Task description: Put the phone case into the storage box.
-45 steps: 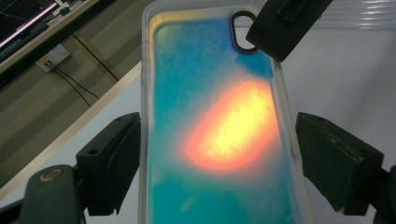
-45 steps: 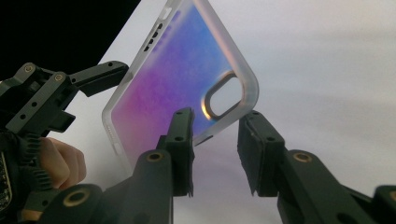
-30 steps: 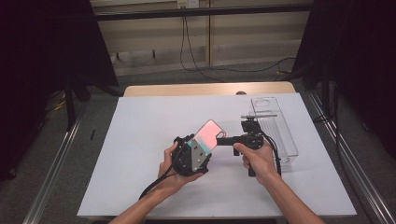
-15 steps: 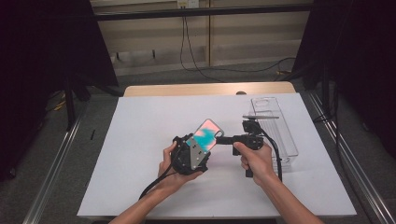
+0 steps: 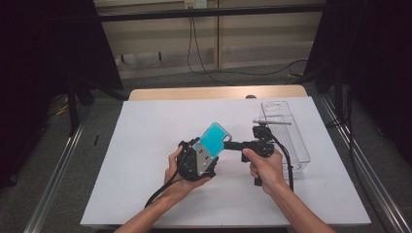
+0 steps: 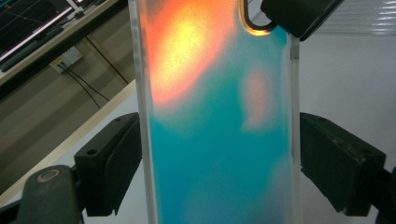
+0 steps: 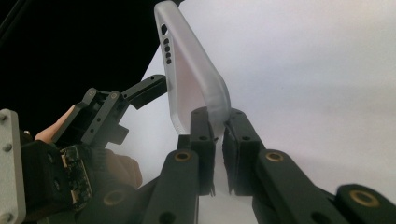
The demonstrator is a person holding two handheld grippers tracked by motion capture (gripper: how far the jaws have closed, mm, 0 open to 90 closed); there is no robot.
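both bare forearms reach in from the bottom edge of the high view, converging over mid-table. the left hand cradles the black two-jaw left gripper with its grey plate upward, jaws spread wide on either side of a teal translucent phone case. the right hand grasps the black two-jaw right gripper, jaws pinched on the case's corner.

No writing, label, brand, number or sign can be read anywhere here, neither on the phone case nor on the white surface.
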